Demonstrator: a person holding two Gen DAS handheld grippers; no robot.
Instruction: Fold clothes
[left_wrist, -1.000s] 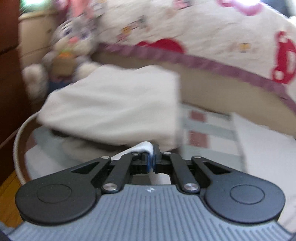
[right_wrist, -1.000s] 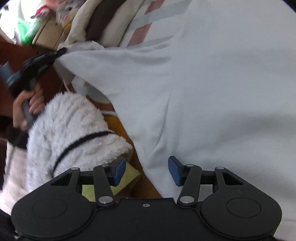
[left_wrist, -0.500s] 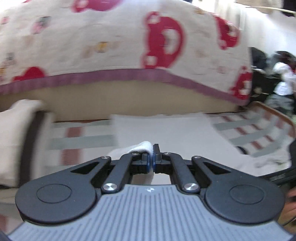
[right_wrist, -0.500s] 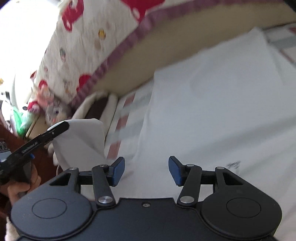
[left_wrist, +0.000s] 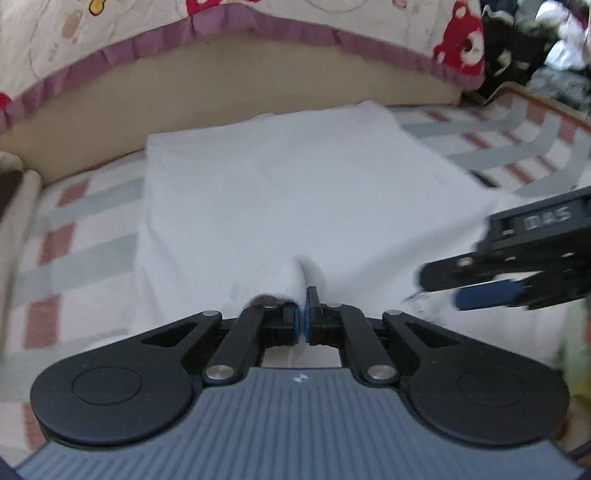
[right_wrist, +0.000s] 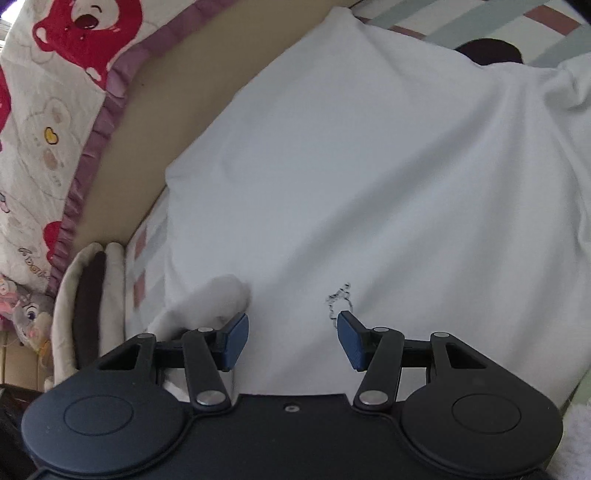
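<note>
One bear-print quilt (right_wrist: 44, 122) just beyond white garment (right_wrist: 351, 177), touching.

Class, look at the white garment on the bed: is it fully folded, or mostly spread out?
Mostly spread. The white garment lies flat across the striped bedsheet; only its near edge is bunched up in the shut left gripper.

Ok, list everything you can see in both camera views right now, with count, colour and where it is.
White garment: one, white, spread on the bed, near edge pinched.
Bed sheet: one, white with pink and grey stripes, under the garment.
Quilt: one, cream with red bears and purple trim, behind the garment.
Plush toy: one, grey, far left by the bed edge.
Left gripper: black, shut on the garment.
Right gripper: black with blue pads, open above the garment.
</note>
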